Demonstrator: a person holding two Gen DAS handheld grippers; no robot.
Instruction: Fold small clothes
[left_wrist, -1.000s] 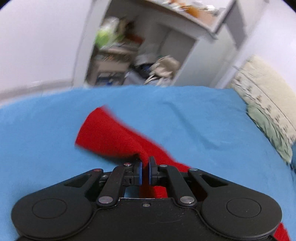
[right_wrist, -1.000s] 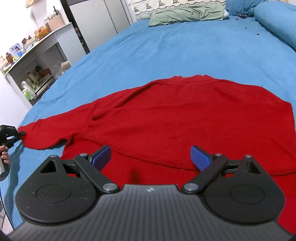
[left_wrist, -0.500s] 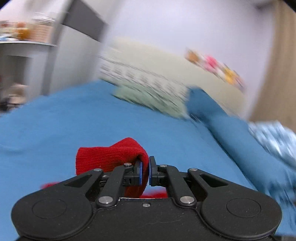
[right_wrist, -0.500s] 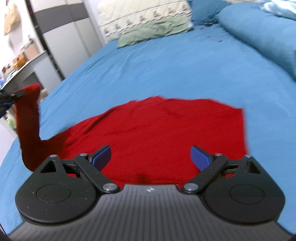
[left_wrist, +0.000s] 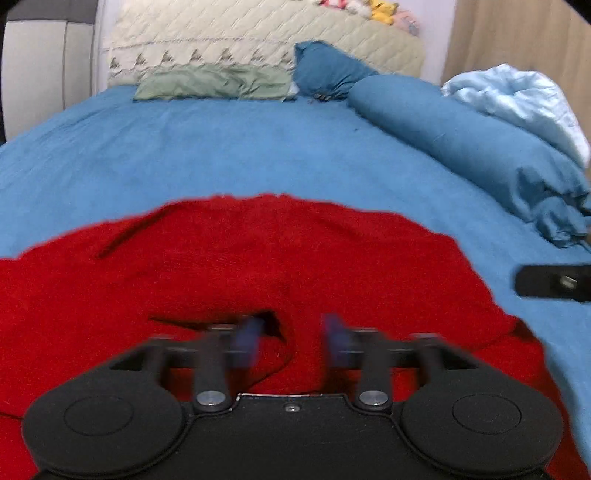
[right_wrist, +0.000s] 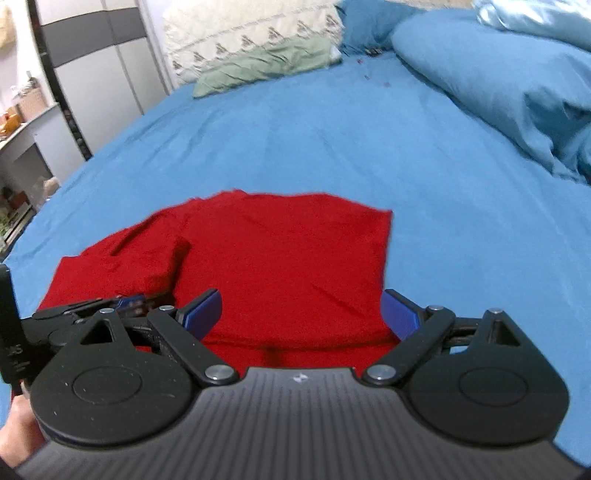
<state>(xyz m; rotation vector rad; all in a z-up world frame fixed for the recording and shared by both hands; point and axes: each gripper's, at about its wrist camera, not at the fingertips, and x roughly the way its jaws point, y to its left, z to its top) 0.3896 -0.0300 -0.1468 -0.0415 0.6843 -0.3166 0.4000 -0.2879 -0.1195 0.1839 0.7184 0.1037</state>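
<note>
A red knit sweater (left_wrist: 258, 258) lies flat on the blue bed; it also shows in the right wrist view (right_wrist: 288, 258), with its left sleeve (right_wrist: 122, 258) folded over the body. My left gripper (left_wrist: 291, 339) is open and blurred just above the sleeve end; nothing is between its pads. It also shows at the left of the right wrist view (right_wrist: 129, 302). My right gripper (right_wrist: 301, 314) is open wide and empty over the sweater's near edge. A part of it shows at the right of the left wrist view (left_wrist: 554, 282).
The blue bedsheet (right_wrist: 369, 129) spreads all round the sweater. A green pillow (left_wrist: 214, 85), a blue pillow (left_wrist: 328, 70) and a rolled blue duvet (left_wrist: 461, 136) lie at the far end. A wardrobe (right_wrist: 103, 85) and shelves stand to the left.
My left gripper carried the sleeve up and over onto the sweater's body, then opened and let it go. The right gripper stayed open and moved a little forward.
</note>
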